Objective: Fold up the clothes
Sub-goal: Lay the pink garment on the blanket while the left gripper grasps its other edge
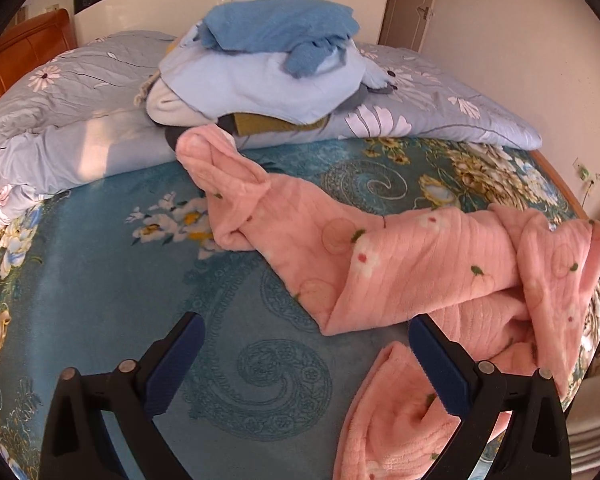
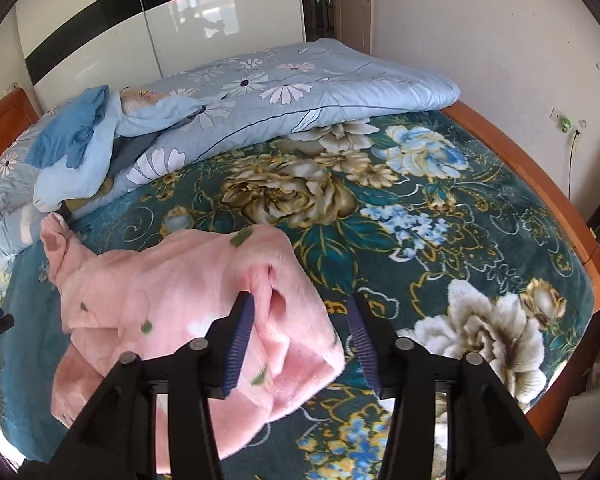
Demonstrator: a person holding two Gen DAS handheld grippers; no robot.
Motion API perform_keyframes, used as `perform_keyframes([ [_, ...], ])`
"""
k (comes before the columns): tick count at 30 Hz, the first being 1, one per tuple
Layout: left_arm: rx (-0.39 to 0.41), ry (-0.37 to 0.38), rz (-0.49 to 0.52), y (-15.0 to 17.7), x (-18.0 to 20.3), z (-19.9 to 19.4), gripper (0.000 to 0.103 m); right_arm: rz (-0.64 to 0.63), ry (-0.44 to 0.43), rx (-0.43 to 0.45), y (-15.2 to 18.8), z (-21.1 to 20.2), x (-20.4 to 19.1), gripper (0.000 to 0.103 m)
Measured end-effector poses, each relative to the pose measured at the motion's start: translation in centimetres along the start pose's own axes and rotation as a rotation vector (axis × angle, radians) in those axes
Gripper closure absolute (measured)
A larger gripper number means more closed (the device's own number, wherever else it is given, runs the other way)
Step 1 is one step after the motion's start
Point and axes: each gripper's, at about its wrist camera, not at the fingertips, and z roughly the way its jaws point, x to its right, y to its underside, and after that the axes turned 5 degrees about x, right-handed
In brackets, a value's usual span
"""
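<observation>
A pink fleece garment (image 1: 400,256) printed with small flowers lies rumpled and partly doubled over on the teal floral bedspread (image 1: 120,280) of a bed, its narrow end reaching toward a pile of blue clothes (image 1: 268,64) stacked on a folded daisy-print quilt (image 2: 300,92). The left gripper (image 1: 304,364) hovers released above the bedspread, the garment's near edge just beside its right finger. The right gripper (image 2: 300,340) hangs spread apart over the garment's bunched corner, gripping nothing. Judging by the loose overlaps, the garment is mid-fold or awaiting straightening; the scene fits either. Any next grasp would call for pinching a single edge cleanly, since plush fabric tends to bunch and drag extra layers
</observation>
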Motion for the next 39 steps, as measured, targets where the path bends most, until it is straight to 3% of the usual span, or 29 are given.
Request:
perform_keyframes([
  [2,-0.022,-0.009,0.025,0.3,0.9,2.1,0.000,0.001,0.033,0.017,1.2,-2.1,0.4,0.051],
  [3,-0.029,-0.006,0.023,0.5,1.2,3.2,0.000,-0.002,-0.006,0.037,2.2,-2.9,-0.1,0.050],
  [6,-0.045,-0.010,0.036,0.8,2.5,5.9,0.000,0.006,-0.253,-0.012,5.2,-2.6,-4.3,0.043],
  [8,-0.043,-0.024,0.066,0.8,3.4,7.2,0.000,0.013,-0.365,-0.065,7.2,-0.9,-7.7,0.043],
  [10,-0.044,-0.021,0.099,0.4,4.1,8.3,0.000,-0.020,-0.391,-0.116,8.6,1.0,-10.9,0.043],
  [15,-0.050,0.005,0.207,0.0,5.8,9.6,0.000,-0.051,-0.286,-0.166,10.3,4.0,-14.0,0.045],
  [16,-0.053,-0.007,0.234,0.0,6.1,10.0,0.000,-0.060,-0.261,-0.180,10.3,4.4,-14.0,0.053],
  [18,-0.062,-0.002,0.255,0.0,6.3,10.8,0.000,-0.046,-0.243,-0.176,10.1,4.1,-13.0,0.092],
  [20,-0.083,0.035,0.239,0.0,6.1,11.4,0.006,0.017,-0.268,-0.150,9.3,3.2,-10.8,0.095],
  [24,-0.114,0.127,0.183,0.1,5.9,11.9,0.023,0.053,-0.169,-0.045,7.1,0.4,-7.2,0.097],
  [27,-0.138,0.194,0.134,0.3,6.0,12.1,0.046,0.093,-0.083,0.062,5.0,-2.0,-4.4,0.099],
  [29,-0.145,0.223,0.099,0.4,6.1,12.1,0.071,0.104,-0.039,0.115,3.2,-3.2,-3.1,0.099],
  [30,-0.146,0.232,0.084,0.5,6.2,12.0,0.076,0.099,-0.020,0.136,2.3,-3.7,-2.8,0.099],
  [32,-0.139,0.242,0.063,0.6,6.3,11.8,0.095,0.104,-0.004,0.177,0.9,-4.7,-2.2,0.099],
  [34,-0.109,0.231,0.052,0.3,6.0,11.1,0.095,0.112,0.007,0.214,-0.5,-5.9,-1.6,0.099],
  [39,0.053,0.199,-0.016,-4.4,3.0,6.3,0.097,0.132,0.004,0.309,-3.1,-9.3,-0.2,0.099],
])
